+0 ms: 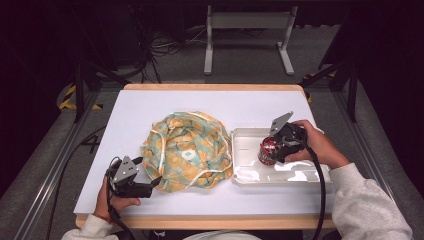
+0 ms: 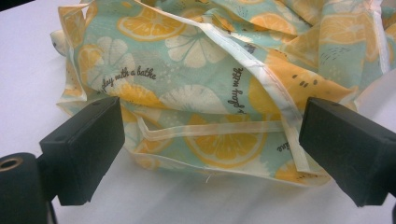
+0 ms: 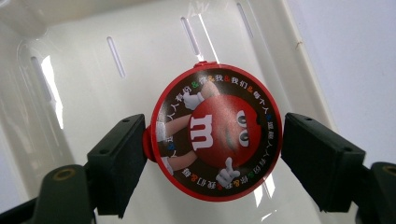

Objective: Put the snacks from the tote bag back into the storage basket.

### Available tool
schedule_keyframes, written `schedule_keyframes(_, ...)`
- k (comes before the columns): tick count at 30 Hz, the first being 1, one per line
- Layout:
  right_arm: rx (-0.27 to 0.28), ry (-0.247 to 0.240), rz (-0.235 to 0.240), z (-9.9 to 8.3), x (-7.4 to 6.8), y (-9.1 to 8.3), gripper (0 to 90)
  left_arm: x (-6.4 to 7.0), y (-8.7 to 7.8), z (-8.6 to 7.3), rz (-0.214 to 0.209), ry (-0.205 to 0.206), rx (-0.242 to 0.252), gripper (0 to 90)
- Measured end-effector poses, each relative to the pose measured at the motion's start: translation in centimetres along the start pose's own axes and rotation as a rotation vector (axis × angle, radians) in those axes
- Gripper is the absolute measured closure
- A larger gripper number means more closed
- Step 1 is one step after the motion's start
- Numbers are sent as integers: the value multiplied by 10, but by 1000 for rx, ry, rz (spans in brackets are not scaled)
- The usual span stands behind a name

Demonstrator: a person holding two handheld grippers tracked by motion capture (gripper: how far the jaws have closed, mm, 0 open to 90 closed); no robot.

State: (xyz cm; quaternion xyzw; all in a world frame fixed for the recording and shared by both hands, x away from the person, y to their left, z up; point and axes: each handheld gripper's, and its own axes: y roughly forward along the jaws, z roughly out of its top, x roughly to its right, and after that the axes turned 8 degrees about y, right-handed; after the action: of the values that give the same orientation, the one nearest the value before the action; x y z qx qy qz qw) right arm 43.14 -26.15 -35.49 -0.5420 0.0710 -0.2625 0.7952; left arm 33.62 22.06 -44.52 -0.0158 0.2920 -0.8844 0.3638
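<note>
1. While the right gripper [image 1: 274,148] holds it, the red candy tub [image 1: 268,151] sits inside the white tray [image 1: 300,175], toward the tray's end nearest the fabric bag; in the right gripper view the tub's round lid [image 3: 217,138] faces the camera, with a jaw pressed to each side.
2. The tray lies just beside the fabric bag [image 1: 187,150], on the bag's right; its slotted wall [image 3: 116,56] shows behind the tub.
3. The bag, printed with lemon slices on pale green, lies crumpled in a round heap at the middle of the white table [image 1: 135,107]; its cream piping [image 2: 261,77] runs across the folds.
4. At the bag's near left edge, the left gripper [image 1: 150,187] stands wide open; in the left gripper view its jaws flank the bag's hem [image 2: 210,130] without closing on it.
</note>
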Motion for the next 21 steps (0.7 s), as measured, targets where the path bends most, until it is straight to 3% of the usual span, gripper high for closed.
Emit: schedule_keyframes(21, 51, 57, -20, -7, 0, -4, 203, 0, 1, 0, -3, 1, -2, 75)
